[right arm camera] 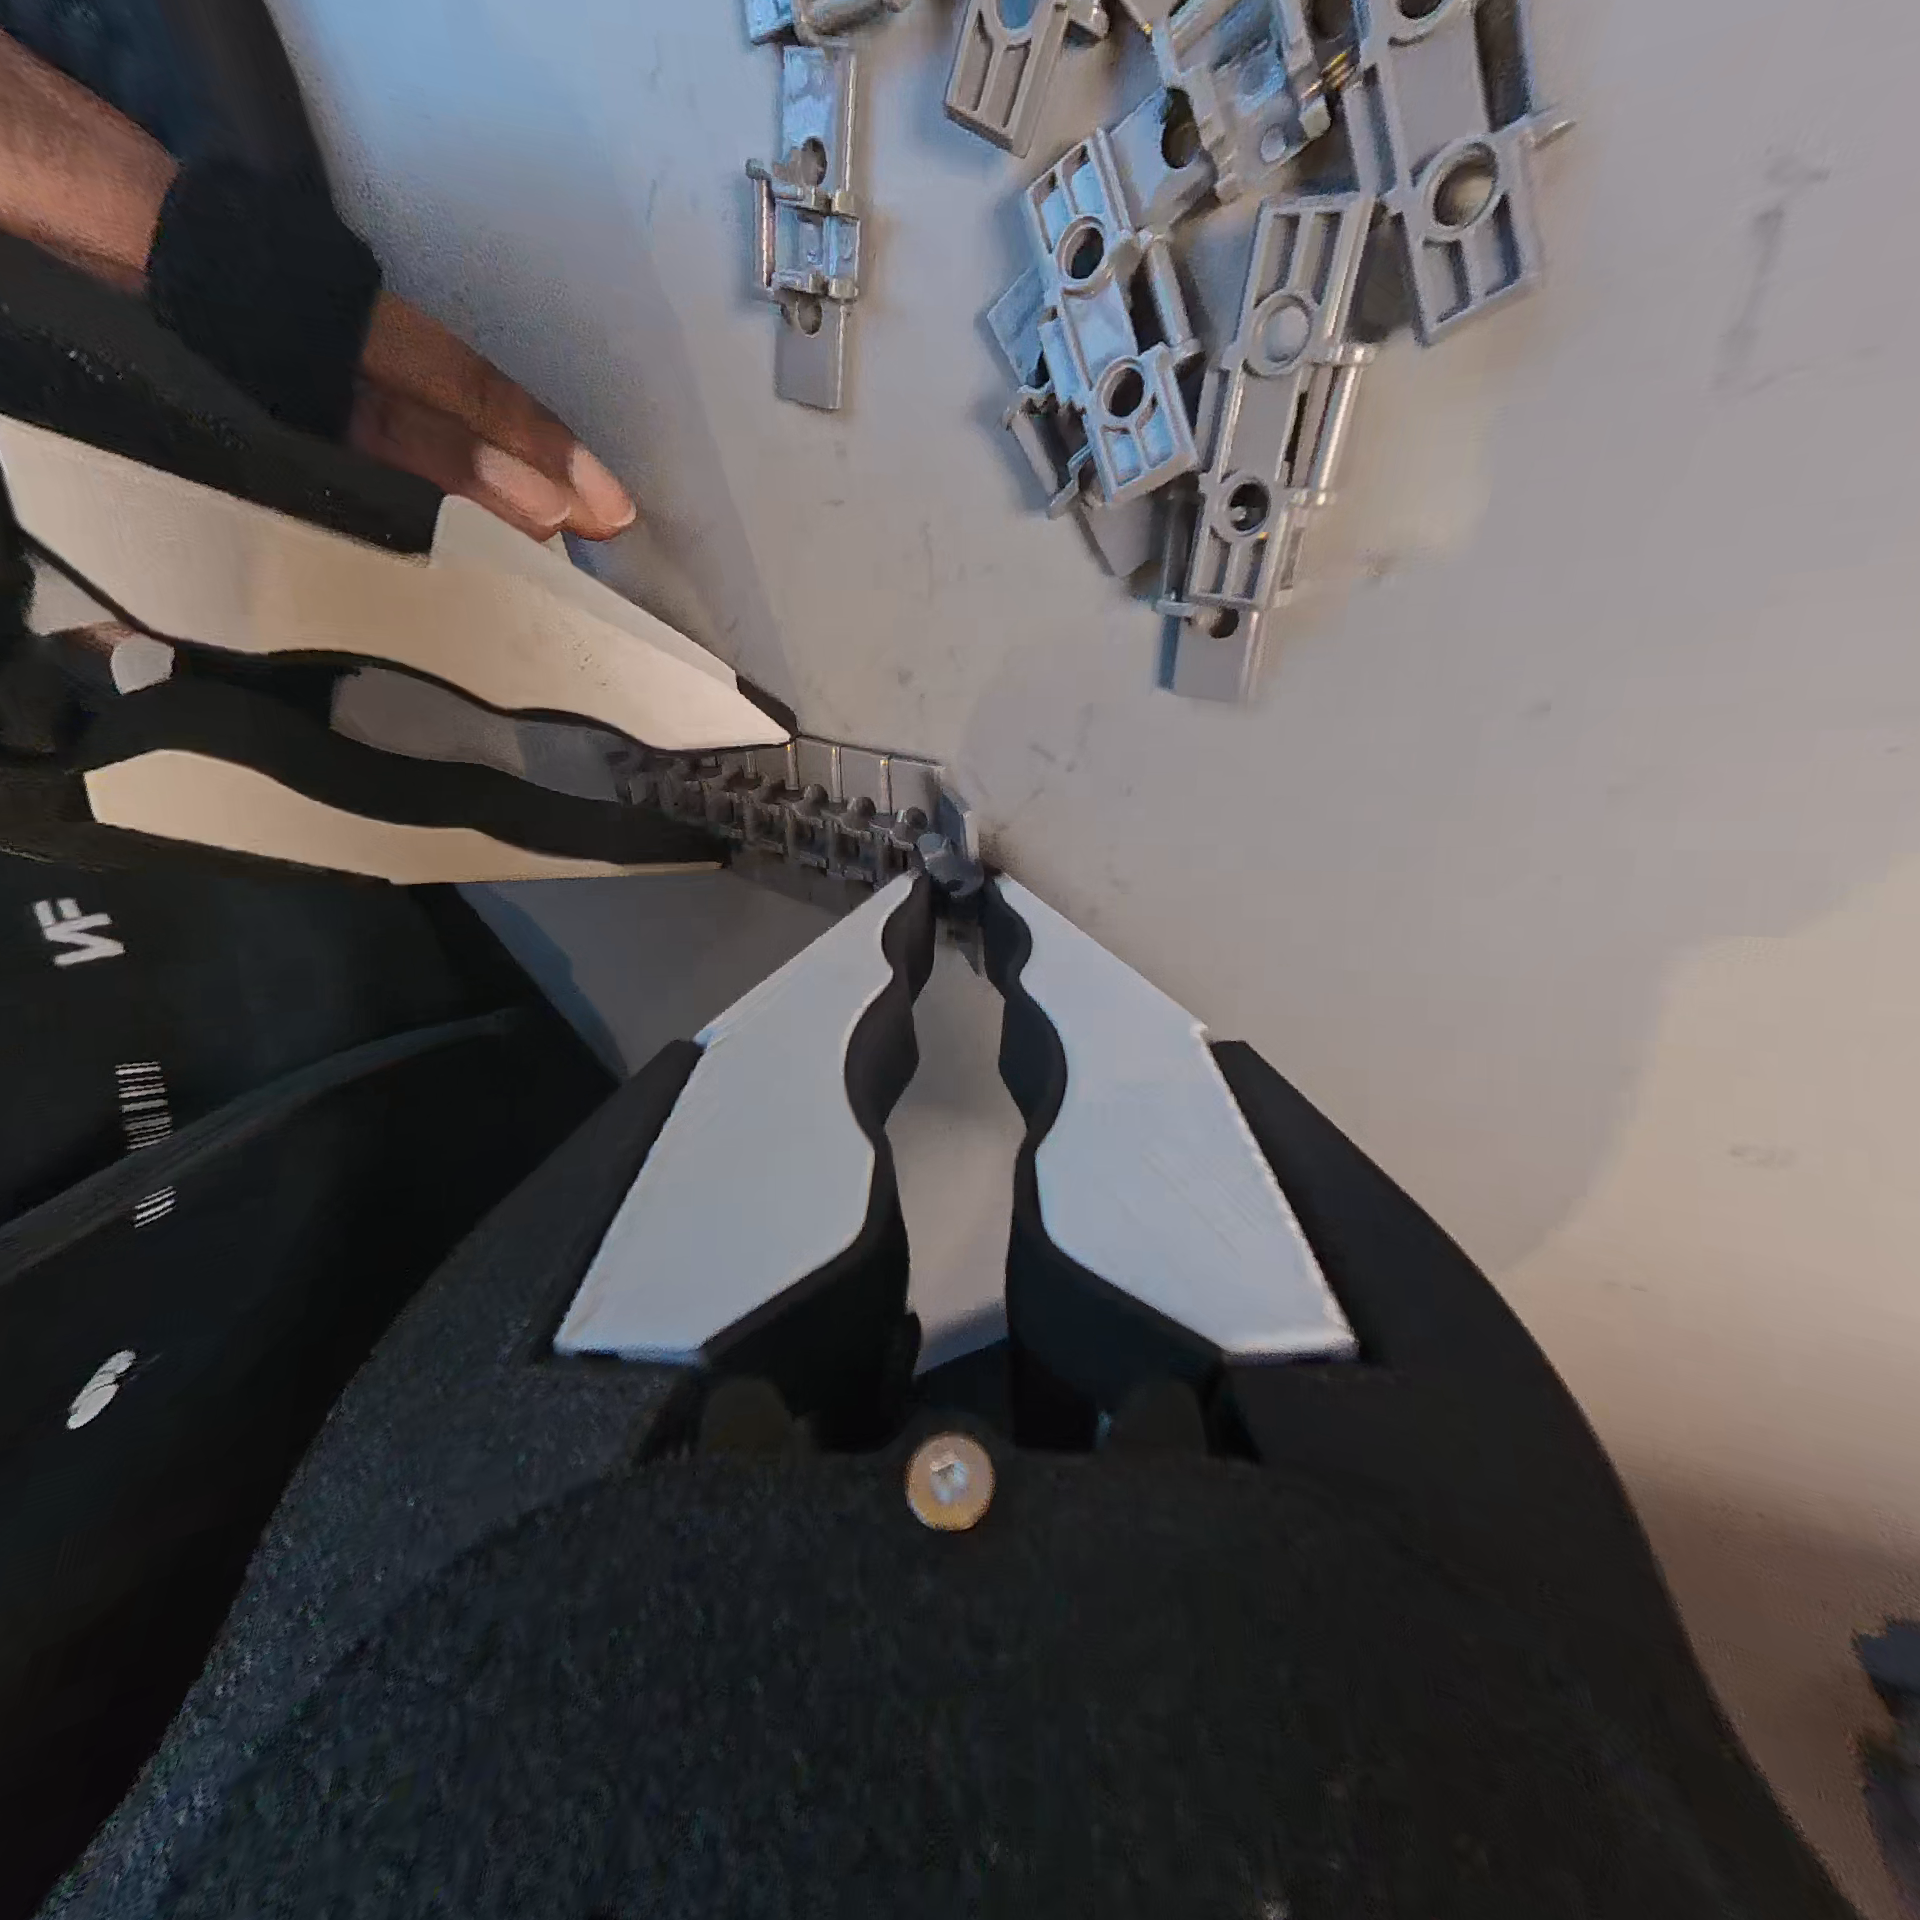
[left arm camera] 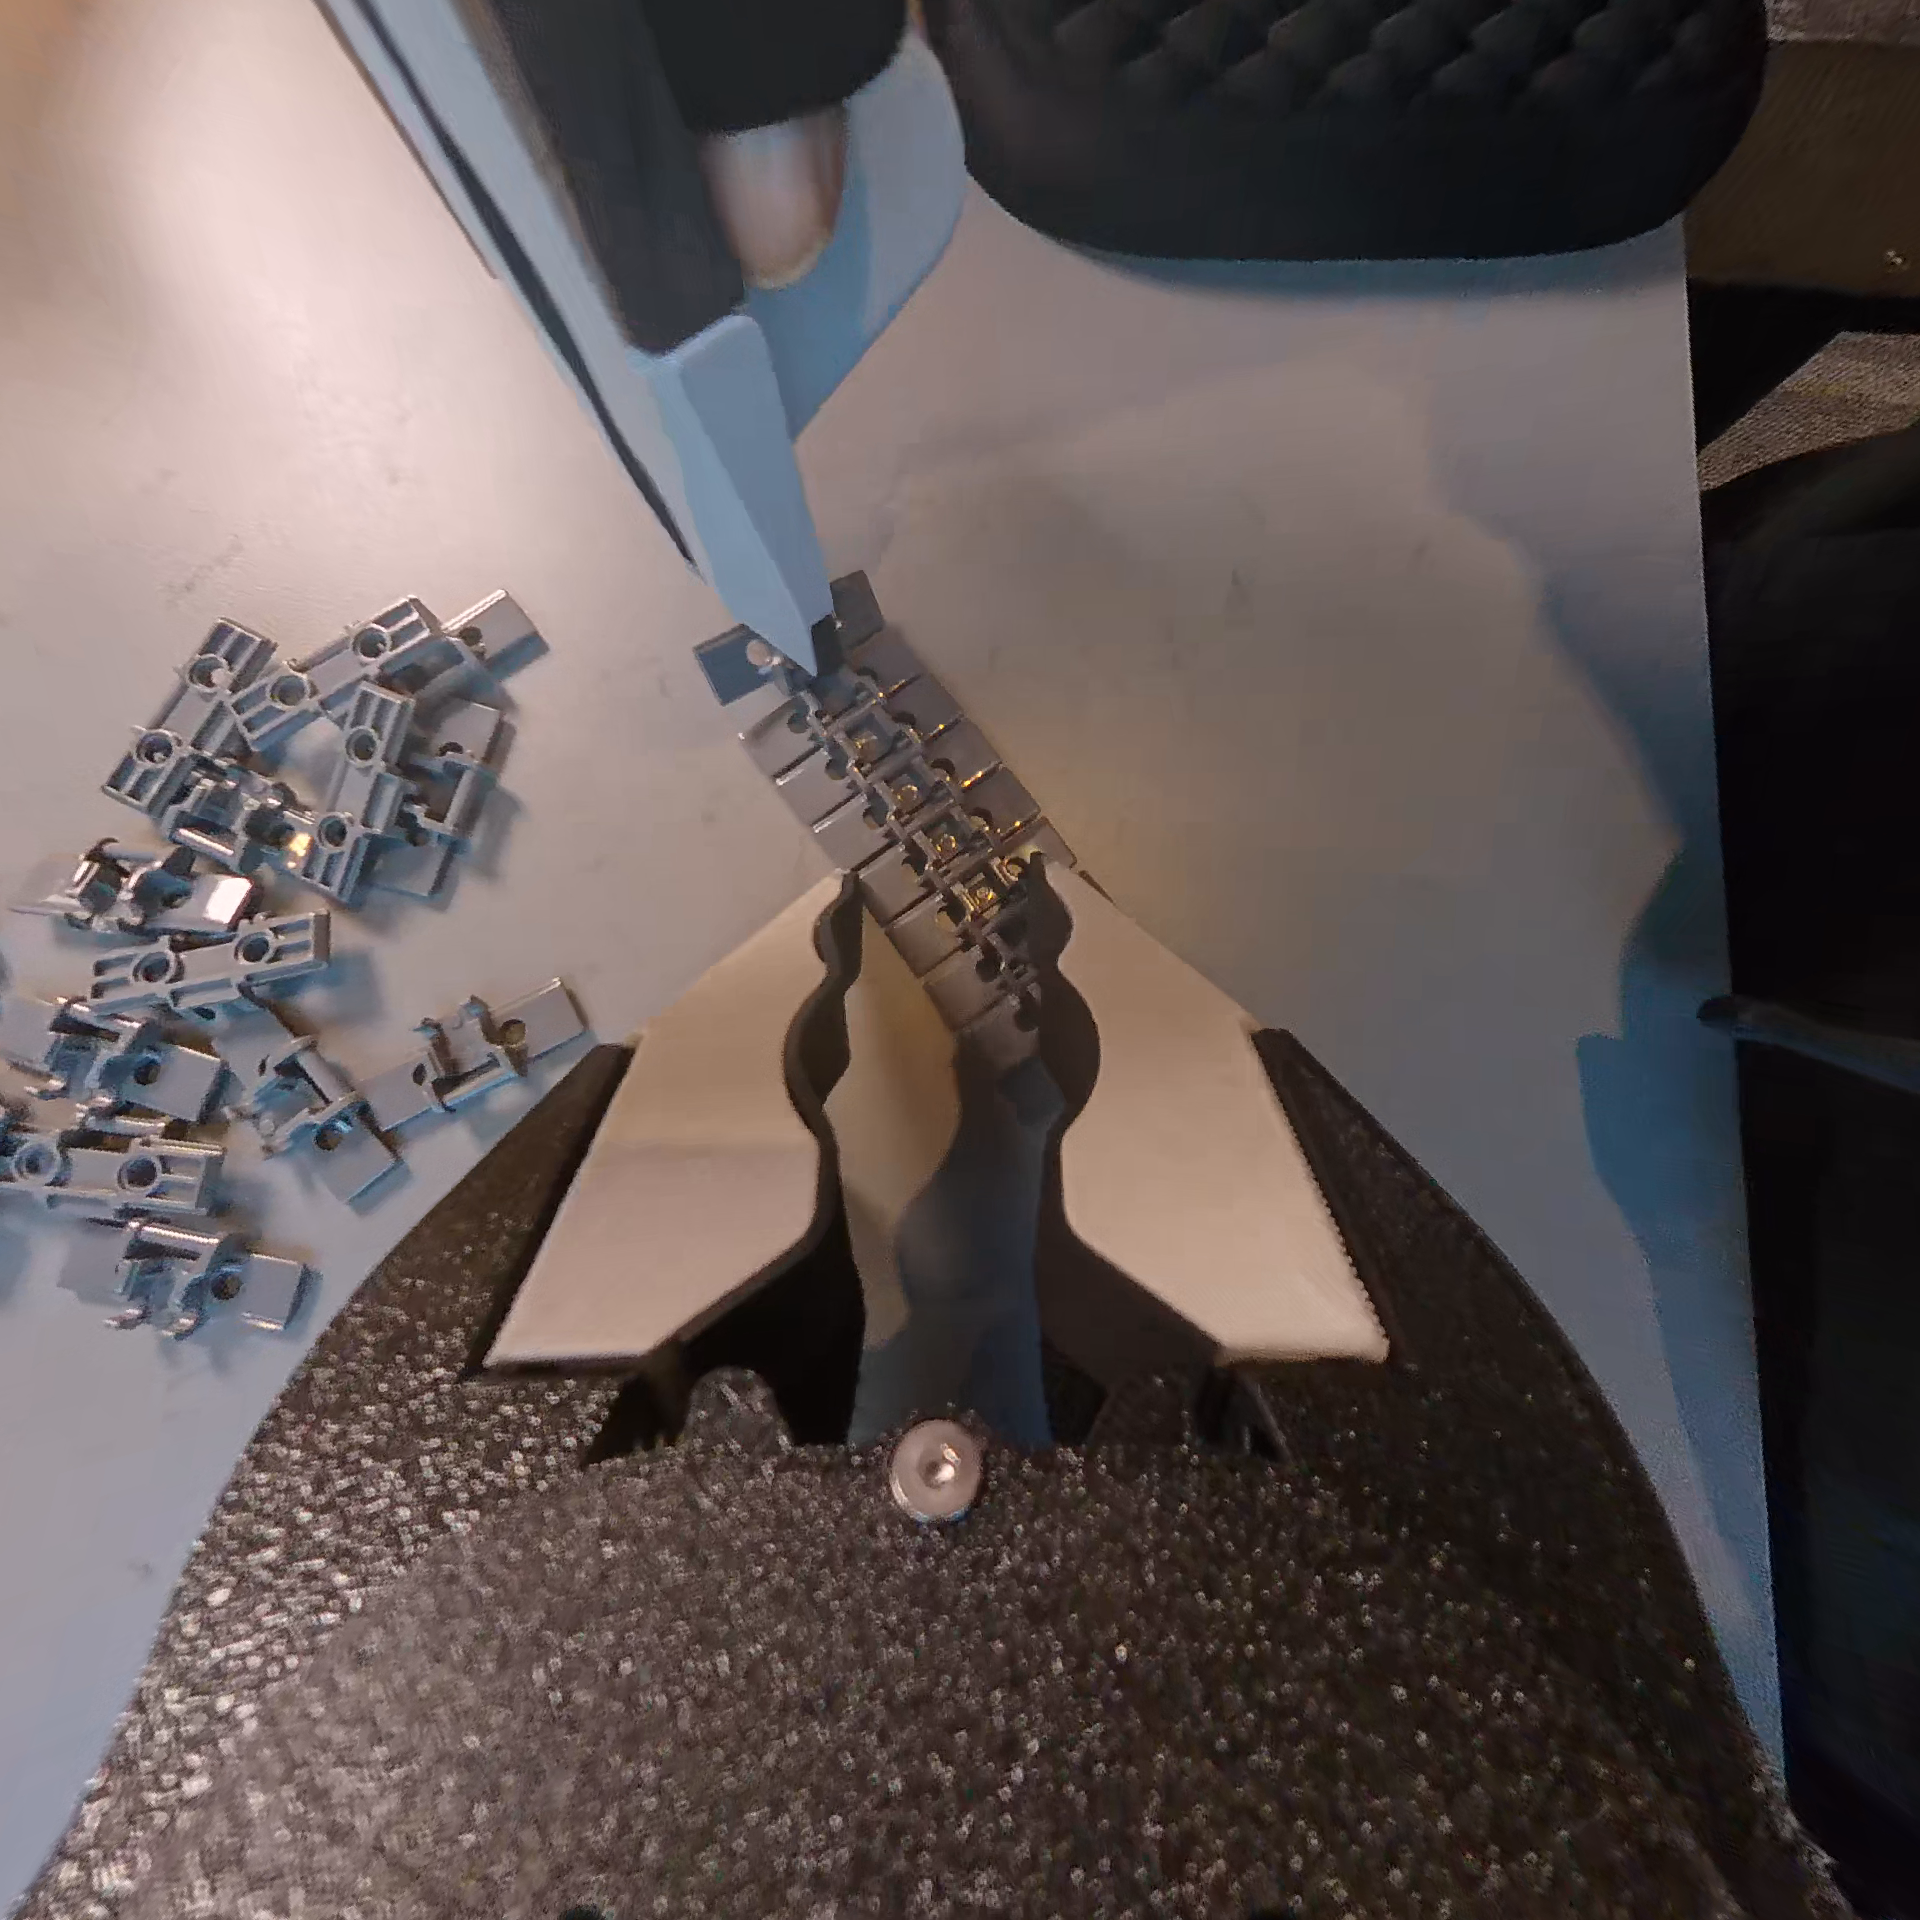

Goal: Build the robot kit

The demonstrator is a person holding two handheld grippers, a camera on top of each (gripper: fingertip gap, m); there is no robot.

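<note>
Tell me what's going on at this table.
A person works two handheld grippers on a chain of grey plastic links lying on the white table. The left gripper is shut on the near end of the chain. The right gripper pinches the link at the far end. A pile of loose grey links lies off to the left gripper's left, untouched.
</note>
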